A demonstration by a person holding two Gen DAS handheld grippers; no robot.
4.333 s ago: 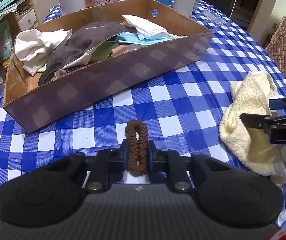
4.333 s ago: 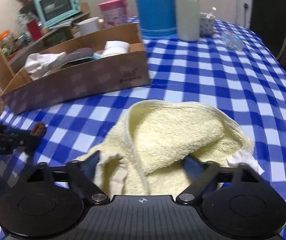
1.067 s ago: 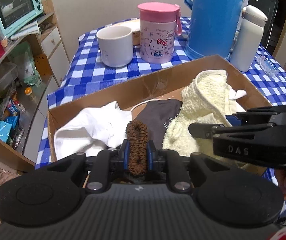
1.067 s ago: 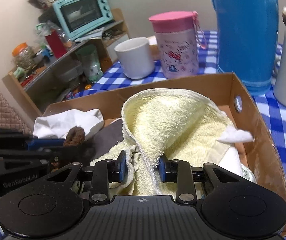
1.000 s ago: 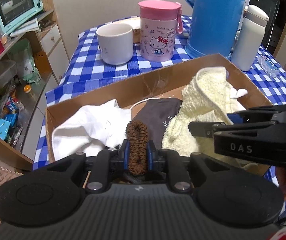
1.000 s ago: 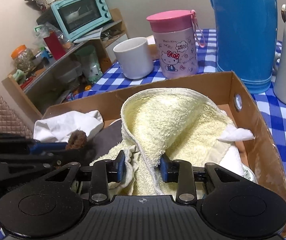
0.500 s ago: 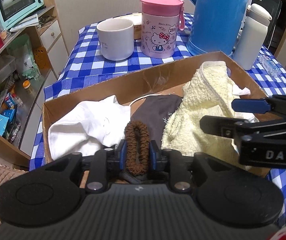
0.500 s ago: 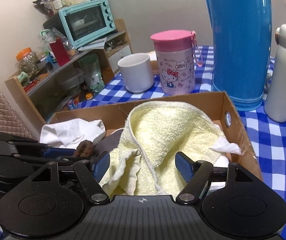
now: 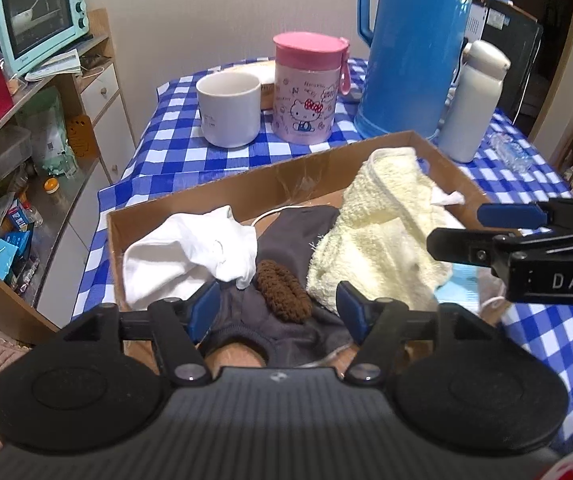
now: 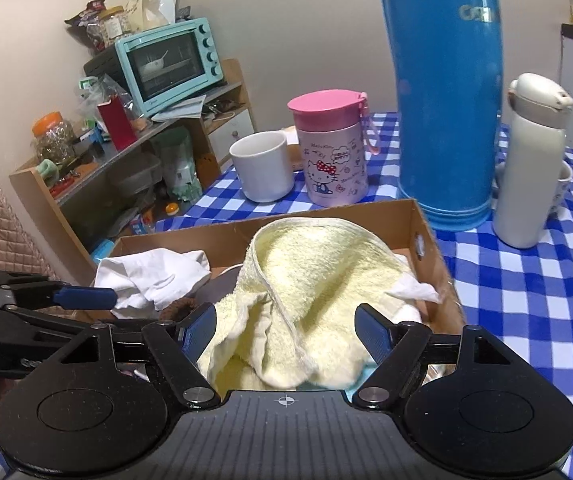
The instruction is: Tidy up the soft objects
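Inside the brown cardboard box (image 9: 190, 200), seen from the left wrist, the fuzzy brown hair tie (image 9: 283, 291) lies on a dark grey cloth (image 9: 286, 236), and the left gripper (image 9: 278, 309) has just spread its fingers wide, touching nothing. From the right wrist, the right gripper (image 10: 285, 327) is spread wide too, its fingers off the soft yellow towel (image 10: 318, 276) lying in the box.

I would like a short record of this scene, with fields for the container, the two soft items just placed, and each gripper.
container: brown cardboard box on the blue checked tablecloth
item 1: brown knitted hair scrunchie, lying on a dark grey cloth inside the box
item 2: pale yellow terry towel, lying in the box
left gripper: fingers just opened, scrunchie released
right gripper: fingers just opened, towel released
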